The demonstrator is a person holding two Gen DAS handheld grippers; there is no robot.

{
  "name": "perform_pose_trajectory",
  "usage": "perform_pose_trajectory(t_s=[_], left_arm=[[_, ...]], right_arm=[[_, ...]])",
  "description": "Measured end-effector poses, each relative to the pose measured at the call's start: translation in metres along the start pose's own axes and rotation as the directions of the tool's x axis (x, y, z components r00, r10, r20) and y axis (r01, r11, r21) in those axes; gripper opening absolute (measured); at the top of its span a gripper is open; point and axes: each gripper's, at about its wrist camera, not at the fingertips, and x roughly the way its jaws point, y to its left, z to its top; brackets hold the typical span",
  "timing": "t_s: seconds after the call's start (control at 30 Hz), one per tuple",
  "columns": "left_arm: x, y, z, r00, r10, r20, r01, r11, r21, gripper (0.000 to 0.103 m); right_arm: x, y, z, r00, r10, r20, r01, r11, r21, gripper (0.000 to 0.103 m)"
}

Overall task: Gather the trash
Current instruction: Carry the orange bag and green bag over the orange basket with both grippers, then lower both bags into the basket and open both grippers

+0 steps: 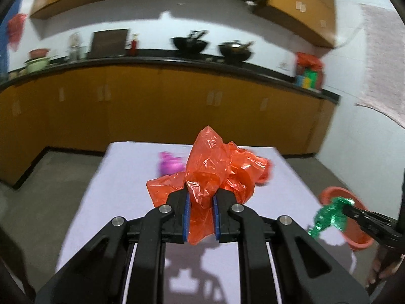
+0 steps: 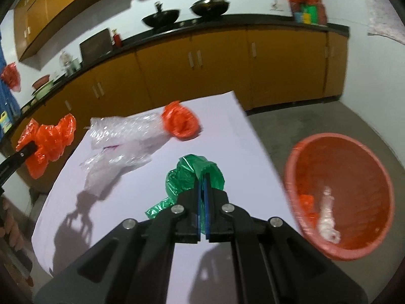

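My left gripper is shut on a crumpled orange plastic bag, which is held up above the white table. My right gripper is shut on a green plastic bag, also held over the table near its right edge. The right wrist view shows the left gripper with its orange bag at the far left. Clear bubble wrap, more clear plastic and a second orange bag lie on the table.
A red basin stands on the floor to the right of the table and holds a few scraps of plastic. A blurred pink item lies on the table's far side. Yellow cabinets under a black counter run behind the table.
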Motion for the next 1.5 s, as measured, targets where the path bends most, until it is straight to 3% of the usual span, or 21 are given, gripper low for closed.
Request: perform_pose_trajectory(t_s=[0.2, 0.5, 0.8, 1.5], left_arm=[[0.015, -0.075, -0.005, 0.986, -0.163, -0.039, 0.165, 0.985, 0.058, 0.013], [0.038, -0.168, -0.024, 0.933, -0.339, -0.118, 0.350, 0.932, 0.090, 0.013], [0.053, -0.215, -0.035, 0.902, -0.398, -0.170, 0.420, 0.900, 0.118, 0.013], [0.090, -0.286, -0.063, 0.858, -0.437, -0.271, 0.486, 0.861, 0.150, 0.013]], right_arm=[[-0.043, -0.050, -0.002, 0.991, -0.121, 0.064, 0.117, 0.991, 0.067, 0.004], [-0.085, -0.130, -0.010, 0.950, -0.294, 0.103, 0.270, 0.942, 0.199, 0.004], [-0.095, -0.168, -0.018, 0.919, -0.378, 0.113, 0.341, 0.905, 0.254, 0.004], [-0.077, -0.200, -0.010, 0.899, -0.422, 0.117, 0.376, 0.881, 0.287, 0.004]])
